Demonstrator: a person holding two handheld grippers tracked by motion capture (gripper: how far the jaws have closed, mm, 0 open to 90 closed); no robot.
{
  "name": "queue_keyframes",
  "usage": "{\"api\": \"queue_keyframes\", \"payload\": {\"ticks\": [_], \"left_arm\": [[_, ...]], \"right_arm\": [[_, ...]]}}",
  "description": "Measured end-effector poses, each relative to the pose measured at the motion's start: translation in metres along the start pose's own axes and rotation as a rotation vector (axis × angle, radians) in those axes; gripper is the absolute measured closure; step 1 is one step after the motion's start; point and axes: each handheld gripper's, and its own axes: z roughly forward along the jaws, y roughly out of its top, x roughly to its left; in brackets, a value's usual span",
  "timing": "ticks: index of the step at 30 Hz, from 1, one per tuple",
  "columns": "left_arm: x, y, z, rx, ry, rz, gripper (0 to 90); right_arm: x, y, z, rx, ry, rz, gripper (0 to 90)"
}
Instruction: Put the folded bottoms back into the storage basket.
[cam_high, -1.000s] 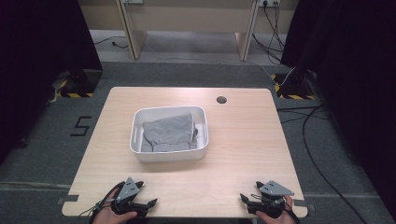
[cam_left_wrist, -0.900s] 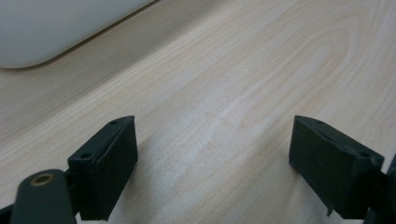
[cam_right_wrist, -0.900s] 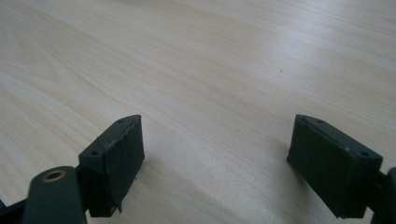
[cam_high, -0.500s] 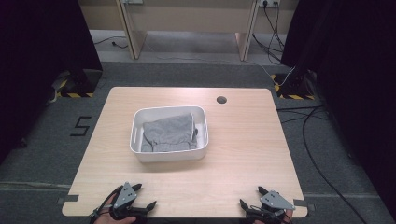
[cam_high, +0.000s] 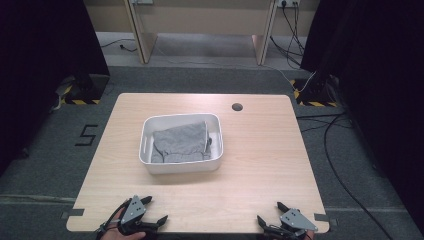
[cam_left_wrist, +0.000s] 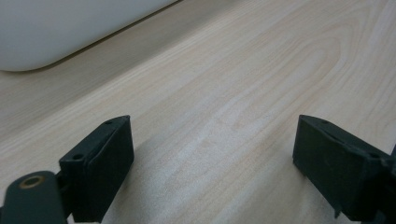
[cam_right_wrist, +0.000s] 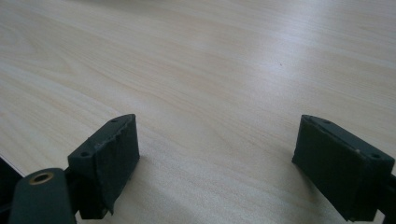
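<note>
Wooden table (cam_high: 260, 165): light grain, a round cable hole (cam_high: 237, 106) near its far edge. White tub (cam_high: 150, 165) stands at the table's centre, slightly left; a folded grey cloth (cam_high: 180, 142) lies inside it. Left gripper (cam_high: 152, 210) sits at the near left edge, well apart from the tub, its jaws just having opened further, spread wide over bare wood with nothing between them. Right gripper (cam_high: 270, 212) sits at the near right edge, jaws likewise spread wide and empty.

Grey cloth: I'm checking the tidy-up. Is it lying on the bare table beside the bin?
No, the grey cloth lies folded inside the white bin.
</note>
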Motion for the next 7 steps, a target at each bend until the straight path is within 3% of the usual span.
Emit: {"api": "queue_keyframes", "payload": {"ticks": [7], "left_arm": [[-0.0001, 0.0000, 0.0004, -0.002, 0.001, -0.001, 11.8]], "right_arm": [[-0.0001, -0.0003, 0.0002, -0.003, 0.001, 0.000, 14.7]]}}
